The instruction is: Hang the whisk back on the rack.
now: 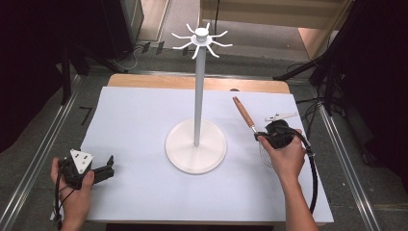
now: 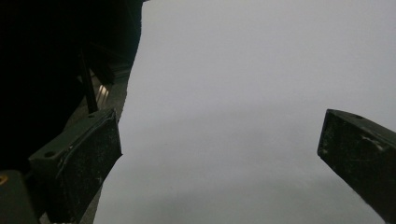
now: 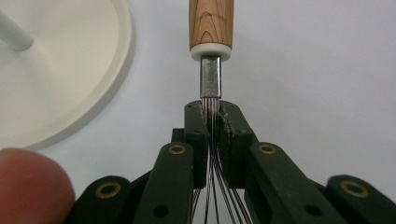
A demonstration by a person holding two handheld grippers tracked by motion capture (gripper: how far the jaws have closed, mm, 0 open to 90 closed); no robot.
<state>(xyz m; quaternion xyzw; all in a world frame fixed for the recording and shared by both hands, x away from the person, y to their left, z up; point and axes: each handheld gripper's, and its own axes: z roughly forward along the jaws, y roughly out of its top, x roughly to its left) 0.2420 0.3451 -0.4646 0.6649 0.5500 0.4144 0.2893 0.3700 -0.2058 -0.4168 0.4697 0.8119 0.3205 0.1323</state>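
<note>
presently, your right gripper (image 3: 212, 116) is clenched on the whisk (image 3: 211, 56), its two black jaws pinching the bundle of thin wires just below the metal ferrule; in the right gripper view the wires run down between the pads and the wooden handle rises straight ahead, over the white sheet. seen from the high view, the whisk (image 1: 244, 113) sits to the right of the stand, its wooden handle angled up and away toward the far edge of the table, while the wire loops trail back under your right hand (image 1: 284, 154). your right gripper (image 1: 262, 137) is near the stand's round base but apart from it. the white stand (image 1: 196, 144) rises from the middle of the white sheet (image 1: 144, 187), a tall pole topped by a ring of curved hooks. your left gripper (image 1: 109, 168) rests low at the near left of the sheet, held in your left hand (image 1: 72, 185), well apart from stand and whisk. in the left gripper view its jaws stand released, wide apart, with bare sheet between them (image 2: 219, 154).
</note>
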